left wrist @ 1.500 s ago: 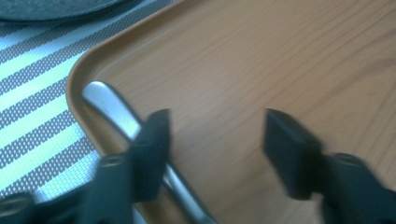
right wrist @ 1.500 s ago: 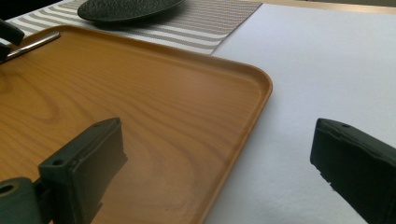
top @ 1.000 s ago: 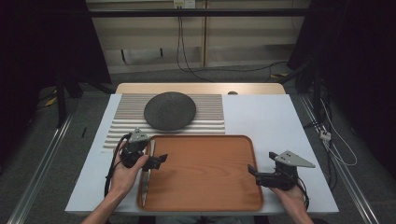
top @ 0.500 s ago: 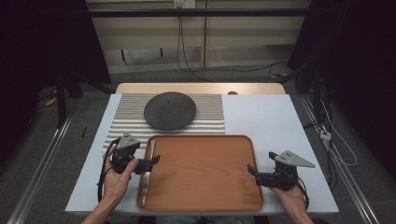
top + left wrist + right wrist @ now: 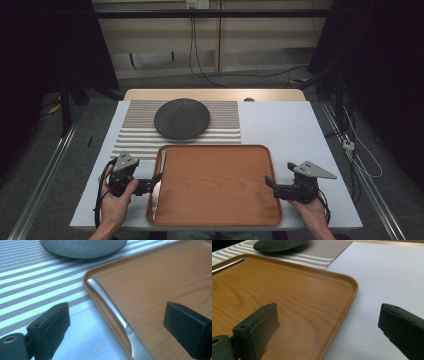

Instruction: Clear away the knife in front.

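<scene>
Wooden tray point(image 5: 220, 187) lies on the desk point(image 5: 285, 125), a knife point(image 5: 156, 192) along its left rim. Left tool point(image 5: 156, 179) gapes across that rim; right tool point(image 5: 270, 184) gapes across the opposite rim.

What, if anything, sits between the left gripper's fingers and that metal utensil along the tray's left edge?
Nothing visible. The left gripper is open, and the metal utensil lies bare between its fingers just inside the rim of the tray. One finger is over the white table, the other over the tray.
</scene>
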A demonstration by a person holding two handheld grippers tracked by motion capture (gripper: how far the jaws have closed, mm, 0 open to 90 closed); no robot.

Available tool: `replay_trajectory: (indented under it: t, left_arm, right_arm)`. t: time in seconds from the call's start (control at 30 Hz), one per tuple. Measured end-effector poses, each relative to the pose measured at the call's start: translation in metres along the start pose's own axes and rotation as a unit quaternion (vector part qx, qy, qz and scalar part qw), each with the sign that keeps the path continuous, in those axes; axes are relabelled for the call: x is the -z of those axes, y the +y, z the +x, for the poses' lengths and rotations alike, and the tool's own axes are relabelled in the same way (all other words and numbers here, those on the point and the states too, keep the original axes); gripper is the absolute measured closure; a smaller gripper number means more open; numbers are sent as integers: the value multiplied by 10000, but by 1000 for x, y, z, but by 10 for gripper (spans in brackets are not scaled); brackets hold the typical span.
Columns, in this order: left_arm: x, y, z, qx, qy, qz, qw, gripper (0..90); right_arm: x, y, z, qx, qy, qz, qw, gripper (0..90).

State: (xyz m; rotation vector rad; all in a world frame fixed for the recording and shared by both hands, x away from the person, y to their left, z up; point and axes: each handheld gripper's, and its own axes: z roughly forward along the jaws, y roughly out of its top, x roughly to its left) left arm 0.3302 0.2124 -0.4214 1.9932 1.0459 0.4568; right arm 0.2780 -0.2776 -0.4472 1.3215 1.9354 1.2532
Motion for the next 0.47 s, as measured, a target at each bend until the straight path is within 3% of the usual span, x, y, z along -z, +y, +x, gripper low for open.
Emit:
replay_trajectory:
  t: [0.17,0.27,0.33,0.4,0.47]
  left_arm:
    - [4,-10,4,305,-66,-153,9994,69]
    - [5,-15,4,278,-113,-212,9993,69]
    - [6,-17,4,263,31,-228,9994,67]
    - [7,-17,5,352,-32,-264,9990,65]
    - [7,-17,5,271,62,-235,9993,65]
  right_arm:
    - [1,0,-1,-8,-22,-14,10000,28]
    - [1,0,-1,2,-20,-26,10000,28]
    - [2,0,-1,4,-26,-31,10000,28]
    - [2,0,-2,-13,-36,-20,10000,28]
    - [2,0,-3,-38,-21,-23,10000,28]
